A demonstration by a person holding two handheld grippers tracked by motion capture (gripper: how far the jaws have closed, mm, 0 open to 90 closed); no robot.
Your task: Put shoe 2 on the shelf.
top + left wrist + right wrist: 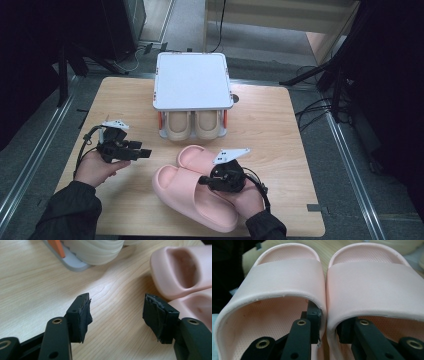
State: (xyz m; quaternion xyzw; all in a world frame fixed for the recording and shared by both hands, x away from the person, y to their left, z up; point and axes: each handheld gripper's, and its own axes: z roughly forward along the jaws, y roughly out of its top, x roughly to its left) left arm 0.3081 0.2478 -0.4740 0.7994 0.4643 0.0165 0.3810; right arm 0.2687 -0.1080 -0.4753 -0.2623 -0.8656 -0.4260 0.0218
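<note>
My right gripper sits lower centre of the high view, hand under it, jaws pointing left-up. It's clamped on the pair of pink slippers: one jaw inside each slipper, inner walls pinched together btw them, seen clearly in the right gripper view. Slippers lie side by side on the wooden table, long axis running upper left to lower right, w/ toes toward the white shoe rack at top centre. My left gripper, at left, is held level, pointing right; jaws wide apart, nothing btw them.
</note>
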